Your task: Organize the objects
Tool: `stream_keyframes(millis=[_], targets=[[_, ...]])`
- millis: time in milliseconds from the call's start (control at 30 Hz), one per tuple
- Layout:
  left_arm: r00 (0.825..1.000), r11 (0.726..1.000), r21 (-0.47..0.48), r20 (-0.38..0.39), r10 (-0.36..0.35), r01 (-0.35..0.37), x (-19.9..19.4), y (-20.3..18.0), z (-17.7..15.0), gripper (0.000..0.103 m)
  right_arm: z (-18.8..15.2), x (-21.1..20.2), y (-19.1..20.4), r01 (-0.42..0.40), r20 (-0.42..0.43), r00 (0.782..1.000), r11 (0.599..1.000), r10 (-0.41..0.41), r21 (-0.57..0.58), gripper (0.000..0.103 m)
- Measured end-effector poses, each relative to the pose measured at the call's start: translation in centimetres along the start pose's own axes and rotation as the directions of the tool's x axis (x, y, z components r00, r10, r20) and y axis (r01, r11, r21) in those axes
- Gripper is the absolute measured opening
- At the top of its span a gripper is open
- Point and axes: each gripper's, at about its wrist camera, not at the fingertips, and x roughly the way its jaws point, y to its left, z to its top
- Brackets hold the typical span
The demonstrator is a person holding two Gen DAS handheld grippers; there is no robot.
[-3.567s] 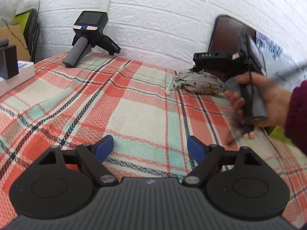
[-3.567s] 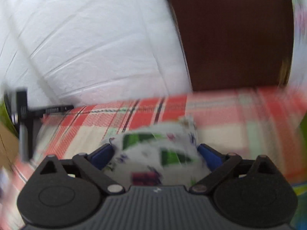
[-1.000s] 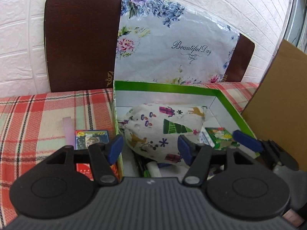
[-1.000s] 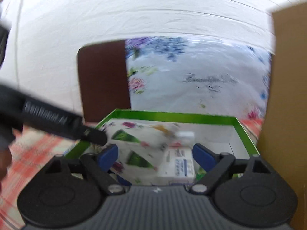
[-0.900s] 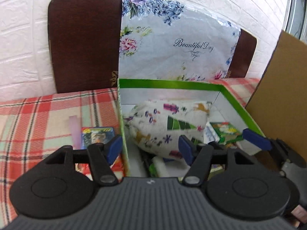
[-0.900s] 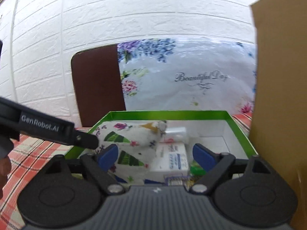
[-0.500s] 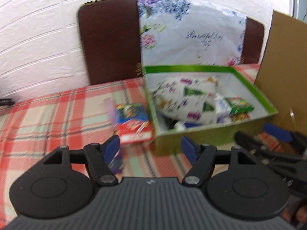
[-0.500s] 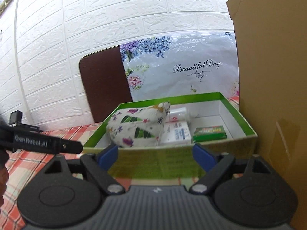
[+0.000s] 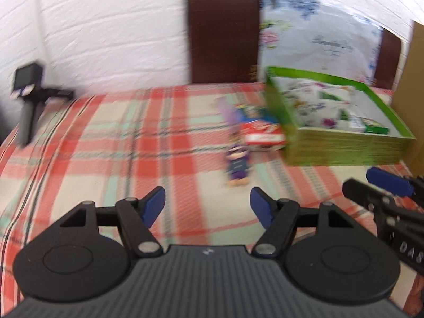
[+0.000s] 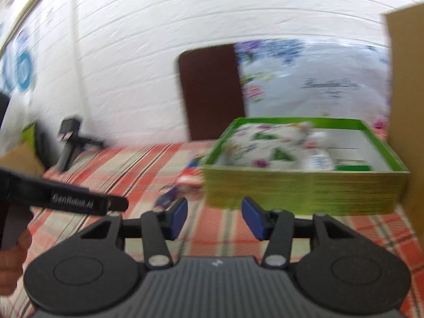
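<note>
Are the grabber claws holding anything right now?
No. The left gripper and the right gripper are both open with nothing between their fingers. The printed pouch already lies in the green box.

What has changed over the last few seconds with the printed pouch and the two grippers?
The printed pouch, held in the right gripper a few seconds ago, was let go inside the green box and lies there. Both grippers, right and left, have pulled back from the box and are open and empty. The purple figure, the red card pack beside the box and the plaid cloth stayed put.
</note>
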Motion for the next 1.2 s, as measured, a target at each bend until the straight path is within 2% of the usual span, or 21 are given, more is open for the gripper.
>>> stream_keyframes(millis=[267,300,400,567,600,633,700,733,800,900,933,967,1000,1033,1067,1100,1133,1167,1200], targets=[[0.99,0.983,-0.115,-0.038,0.138,-0.141,2.2,7.6,-3.1,0.073,-0.4,3.9,7.0,-0.097,-0.088,0.993,0.971,0.079,-0.217,0.046],[0.99,0.98,-0.145,-0.056,0.132,-0.139,2.6,8.4,-3.4,0.073,-0.3,4.7,7.6,-0.103,-0.096,0.992,0.967,0.082,-0.231,0.046],[0.993,0.98,-0.158,-0.021,0.12,-0.122,2.4,9.2,-3.5,0.074,0.3,7.9,9.0,-0.075,-0.117,0.992,0.963,0.046,-0.258,0.046],[0.996,0.981,-0.173,-0.011,0.084,-0.085,2.3,9.7,-3.5,0.077,1.2,14.2,8.1,0.017,-0.185,0.981,0.984,-0.05,-0.18,0.047],[0.997,0.981,-0.176,-0.013,0.077,-0.078,2.2,9.8,-3.4,0.077,1.2,15.2,7.7,0.005,-0.21,0.977,0.987,-0.039,-0.158,0.044],[0.998,0.981,-0.183,-0.017,0.067,-0.069,2.1,9.9,-3.4,0.077,1.2,15.4,7.6,-0.001,-0.2,0.979,0.989,-0.029,-0.146,0.038],[0.999,0.975,-0.22,-0.024,0.027,-0.032,2.1,10.7,-3.3,0.077,1.2,15.0,8.3,-0.039,-0.217,0.976,0.987,0.004,-0.157,0.037],[1.0,0.969,-0.245,-0.029,-0.002,-0.005,2.1,10.9,-3.2,0.077,0.9,14.6,8.7,-0.085,-0.231,0.972,0.984,0.047,-0.157,0.037],[0.996,0.953,-0.295,-0.034,-0.083,0.07,1.9,11.2,-2.9,0.077,-0.4,13.1,10.2,-0.153,-0.24,0.965,0.969,0.104,-0.193,0.037],[0.969,0.915,-0.346,-0.061,-0.241,0.206,2.0,10.8,-2.8,0.078,-2.4,10.4,11.8,-0.265,-0.256,0.943,0.944,0.212,-0.196,0.037],[0.957,0.904,-0.355,-0.073,-0.279,0.236,2.1,10.5,-2.9,0.082,-2.9,9.6,12.1,-0.291,-0.259,0.936,0.939,0.239,-0.185,0.037],[0.951,0.9,-0.353,-0.078,-0.3,0.255,2.1,10.0,-2.9,0.087,-3.2,8.9,12.6,-0.317,-0.263,0.928,0.931,0.266,-0.179,0.037],[0.948,0.901,-0.346,-0.083,-0.307,0.261,2.0,9.5,-2.9,0.087,-3.5,8.2,12.9,-0.354,-0.264,0.915,0.92,0.304,-0.167,0.037],[0.948,0.905,-0.337,-0.091,-0.304,0.258,1.9,9.0,-3.0,0.086,-3.7,7.5,13.2,-0.391,-0.258,0.903,0.907,0.345,-0.156,0.037],[0.951,0.912,-0.326,-0.098,-0.294,0.248,1.8,8.5,-3.0,0.079,-3.8,6.8,13.6,-0.414,-0.247,0.896,0.896,0.37,-0.161,0.037],[0.953,0.919,-0.313,-0.107,-0.284,0.239,1.6,8.1,-3.0,0.069,-3.8,6.2,14.0,-0.426,-0.238,0.893,0.888,0.382,-0.175,0.037],[0.952,0.919,-0.31,-0.109,-0.287,0.242,1.5,7.9,-2.9,0.053,-3.8,5.8,14.1,-0.424,-0.226,0.896,0.887,0.382,-0.183,0.037],[0.944,0.909,-0.329,-0.113,-0.309,0.258,1.5,8.0,-2.8,0.041,-3.6,5.7,14.0,-0.433,-0.229,0.891,0.884,0.392,-0.174,0.037],[0.944,0.904,-0.343,-0.116,-0.309,0.254,1.4,7.9,-2.7,0.038,-3.6,5.7,13.8,-0.444,-0.234,0.884,0.883,0.404,-0.151,0.037]])
